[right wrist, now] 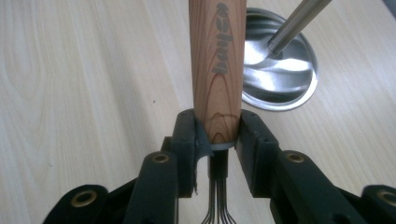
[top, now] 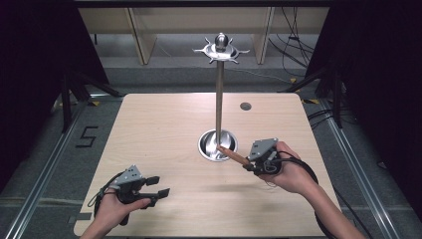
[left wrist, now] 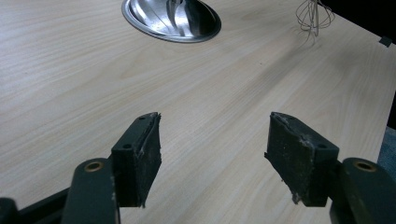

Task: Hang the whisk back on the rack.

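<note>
Left gripper sits at about 7 o'clock on the bench, held low in the left hand, jaws spread wide with nothing between them; in its own view only bare wood lies ahead. Forearm enters from the near edge, gripper pointing toward 2 o'clock.

At bench centre stands the utensil stand: round steel base, upright pole, hook crown at top, all hooks bare.

Right gripper is at about 4 o'clock, clamped on the whisk's wooden handle near its wire end. Whisk wires trail back under the gripper; in the left gripper view the wire head hangs clear above the bench. Handle tip points toward 10 o'clock and reaches over the base rim, close to the pole foot. Right hand is raised off the bench, wrist angled inward.

Risks, as judged:
- Handle tip may knock the pole or base, since it already lies just beside them; a swing upward could tip the stand.
- The round, smooth handle could rotate or slide in the pads.
- The crown is high; hooking the whisk needs a reach well above the present pose.
</note>
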A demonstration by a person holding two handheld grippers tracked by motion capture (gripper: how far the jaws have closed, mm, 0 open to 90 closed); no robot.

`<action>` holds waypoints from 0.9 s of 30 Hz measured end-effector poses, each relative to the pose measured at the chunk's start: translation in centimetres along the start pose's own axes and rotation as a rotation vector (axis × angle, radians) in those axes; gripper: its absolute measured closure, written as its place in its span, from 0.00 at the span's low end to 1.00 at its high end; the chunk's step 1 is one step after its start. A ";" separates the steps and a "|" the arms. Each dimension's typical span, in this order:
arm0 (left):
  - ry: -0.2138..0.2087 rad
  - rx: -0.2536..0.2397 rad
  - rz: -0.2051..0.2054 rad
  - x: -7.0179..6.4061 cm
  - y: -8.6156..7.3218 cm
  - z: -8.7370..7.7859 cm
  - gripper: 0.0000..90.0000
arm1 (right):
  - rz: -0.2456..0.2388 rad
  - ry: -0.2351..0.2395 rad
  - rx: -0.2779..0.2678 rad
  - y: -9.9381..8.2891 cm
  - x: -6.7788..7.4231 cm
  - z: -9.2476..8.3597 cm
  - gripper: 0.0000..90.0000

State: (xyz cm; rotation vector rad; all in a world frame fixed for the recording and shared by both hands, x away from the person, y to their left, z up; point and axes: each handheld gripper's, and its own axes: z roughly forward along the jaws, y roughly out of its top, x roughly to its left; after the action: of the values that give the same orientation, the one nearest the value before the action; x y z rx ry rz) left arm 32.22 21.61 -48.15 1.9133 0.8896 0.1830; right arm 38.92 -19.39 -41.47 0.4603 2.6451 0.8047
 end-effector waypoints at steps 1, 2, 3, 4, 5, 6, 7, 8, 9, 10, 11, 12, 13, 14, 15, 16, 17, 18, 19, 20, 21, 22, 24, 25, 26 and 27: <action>0.000 0.001 0.002 0.0 0.0 0.0 0.38 | 0.000 0.000 0.000 0.0 0.0 0.0 0.78; 0.000 -0.001 0.002 0.0 0.0 0.0 0.38 | 0.010 -0.008 -0.017 -0.1 0.0 -0.1 0.78; -0.003 -0.003 -0.001 0.0 0.0 0.0 0.38 | 0.015 -0.007 -0.066 -0.3 -0.3 -0.3 0.78; -0.002 -0.003 -0.001 0.0 0.0 0.0 0.38 | 0.015 -0.007 -0.066 -0.3 -0.3 -0.3 0.78; 0.000 -0.002 -0.002 0.0 0.0 0.0 0.38 | 0.034 -0.021 -0.087 -0.3 -0.3 -0.4 0.78; -0.002 -0.002 -0.002 0.0 0.0 0.0 0.38 | 0.055 -0.021 -0.104 -0.4 -0.3 -0.5 0.78; 0.000 -0.004 -0.002 0.0 0.0 0.0 0.38 | 0.113 -0.016 -0.127 -0.6 -0.3 -0.9 0.78; 0.000 -0.004 -0.002 0.0 0.0 0.0 0.38 | 0.113 -0.016 -0.127 -0.6 -0.3 -0.9 0.78; -0.001 -0.010 -0.008 0.0 0.0 0.0 0.38 | 0.120 -0.017 -0.136 -0.7 -0.5 -1.0 0.78; 0.000 -0.010 -0.008 0.0 0.0 0.0 0.38 | 0.133 -0.036 -0.155 -0.8 -0.5 -1.0 0.78; 0.000 -0.010 -0.008 0.0 0.0 0.0 0.38 | 0.166 -0.045 -0.179 -0.9 -0.7 -1.2 0.78; 0.000 -0.010 -0.009 0.0 0.0 0.0 0.38 | 0.166 -0.045 -0.179 -0.9 -0.7 -1.2 0.78; 0.001 -0.009 -0.009 0.0 0.0 0.0 0.38 | 0.173 -0.051 -0.188 -1.0 -0.9 -1.3 0.78; 0.003 -0.011 -0.009 0.0 0.0 0.0 0.38 | 0.224 -0.063 -0.205 -1.2 -0.9 -1.4 0.78; 0.002 -0.011 -0.008 0.0 0.0 0.0 0.38 | 0.243 -0.069 -0.219 -1.3 -1.0 -1.5 0.78; 0.002 -0.011 -0.008 0.0 0.0 0.0 0.38 | 0.243 -0.069 -0.219 -1.3 -1.0 -1.5 0.78; 0.002 -0.011 -0.008 0.0 0.0 0.0 0.38 | 0.256 -0.073 -0.225 -1.3 -1.0 -1.6 0.78; 0.001 -0.008 -0.029 -0.1 -0.1 0.0 0.38 | 0.291 -0.081 -0.233 -1.4 -1.1 -1.7 0.78; 0.005 -0.012 -0.018 -0.1 0.0 0.0 0.38 | 0.313 -0.066 -0.231 -1.4 -1.1 -1.8 0.78; 0.002 -0.011 -0.006 0.0 0.0 0.0 0.38 | 0.336 -0.072 -0.240 -1.4 -1.1 -1.9 0.78; 0.000 -0.011 -0.008 0.0 0.0 0.0 0.38 | 0.337 -0.081 -0.250 -1.4 -1.3 -2.0 0.78; -0.002 -0.010 -0.007 0.0 0.0 0.0 0.38 | 0.356 -0.081 -0.251 -1.5 -1.3 -2.1 0.78; -0.001 -0.011 -0.007 0.0 0.0 0.0 0.38 | 0.400 -0.095 -0.262 -1.5 -1.2 -2.3 0.78; -0.001 -0.010 -0.008 0.0 0.0 0.0 0.38 | 0.387 -0.100 -0.269 -1.5 -1.4 -2.3 0.78; -0.001 -0.010 -0.007 0.0 0.0 0.0 0.38 | 0.377 -0.125 -0.286 -1.5 -1.7 -2.4 0.78; -0.001 -0.010 -0.007 0.0 0.0 0.0 0.38 | 0.377 -0.125 -0.286 -1.5 -1.7 -2.4 0.78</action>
State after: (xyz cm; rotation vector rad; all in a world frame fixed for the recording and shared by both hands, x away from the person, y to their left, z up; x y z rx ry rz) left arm 32.21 21.64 -48.15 1.9002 0.8933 0.1822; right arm 39.11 -22.39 -40.10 0.9105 2.3078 1.2015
